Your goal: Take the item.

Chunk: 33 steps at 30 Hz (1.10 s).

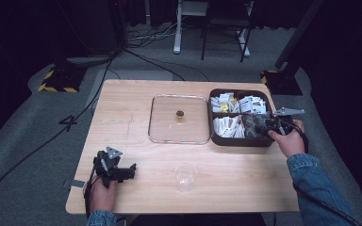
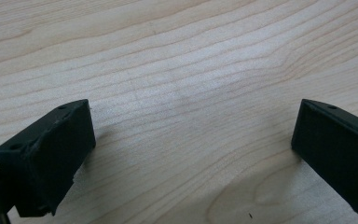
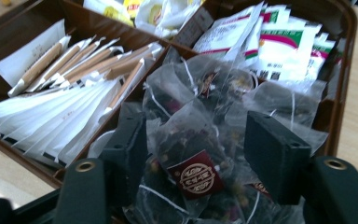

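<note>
A brown compartment box [image 1: 239,141] stands at the table's right. My right gripper [image 1: 260,126] reaches into its near right compartment, which holds clear mesh tea bags. In the right gripper view my right gripper [image 3: 196,140] has one jaw on each side of a tea bag [image 3: 186,140] with a dark red tag. The bag does not look squeezed, and the jaws stand partly open. My left gripper [image 1: 126,170] rests near the table's front left corner. In its own view my left gripper [image 2: 191,149] is wide open over bare wood, with nothing between the jaws.
A clear glass lid [image 1: 179,139] with a small knob lies flat in the middle of the table. A clear plastic cup [image 1: 185,177] stands near the front edge. White stick packets [image 3: 56,112] and printed sachets [image 3: 279,46] fill the box's other compartments.
</note>
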### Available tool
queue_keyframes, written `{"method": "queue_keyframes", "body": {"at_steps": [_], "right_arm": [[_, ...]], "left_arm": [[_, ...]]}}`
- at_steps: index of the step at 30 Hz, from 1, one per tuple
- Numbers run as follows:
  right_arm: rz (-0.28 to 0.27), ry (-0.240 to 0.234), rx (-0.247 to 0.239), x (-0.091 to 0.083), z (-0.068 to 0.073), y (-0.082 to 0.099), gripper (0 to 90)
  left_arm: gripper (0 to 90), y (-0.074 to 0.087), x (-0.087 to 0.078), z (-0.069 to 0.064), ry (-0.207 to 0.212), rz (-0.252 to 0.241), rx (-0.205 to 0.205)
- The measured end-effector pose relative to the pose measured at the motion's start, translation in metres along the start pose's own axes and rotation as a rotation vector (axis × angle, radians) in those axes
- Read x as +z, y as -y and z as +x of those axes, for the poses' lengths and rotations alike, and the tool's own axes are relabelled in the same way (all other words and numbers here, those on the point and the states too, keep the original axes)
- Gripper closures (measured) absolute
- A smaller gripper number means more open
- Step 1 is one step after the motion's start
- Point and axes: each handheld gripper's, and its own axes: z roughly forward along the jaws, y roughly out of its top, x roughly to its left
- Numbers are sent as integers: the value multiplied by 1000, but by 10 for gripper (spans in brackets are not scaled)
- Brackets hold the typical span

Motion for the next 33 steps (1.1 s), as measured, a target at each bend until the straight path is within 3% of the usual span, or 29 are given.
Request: {"method": "queue_keyframes", "body": {"at_steps": [7, 14, 23, 28, 33], "right_arm": [[54, -9, -16, 6, 0, 2, 609], [56, 5, -27, 4, 1, 2, 728], [-11, 6, -4, -9, -3, -1, 760], [-58, -17, 25, -19, -5, -4, 760], [-125, -70, 66, -35, -3, -9, 760]], "left_arm": [[0, 0, 0, 0, 1, 0, -1], [0, 0, 0, 0, 0, 0, -1], [0, 0, 0, 0, 0, 0, 0], [0, 0, 0, 0, 0, 0, -1], [0, 0, 0, 0, 2, -1, -3]]}}
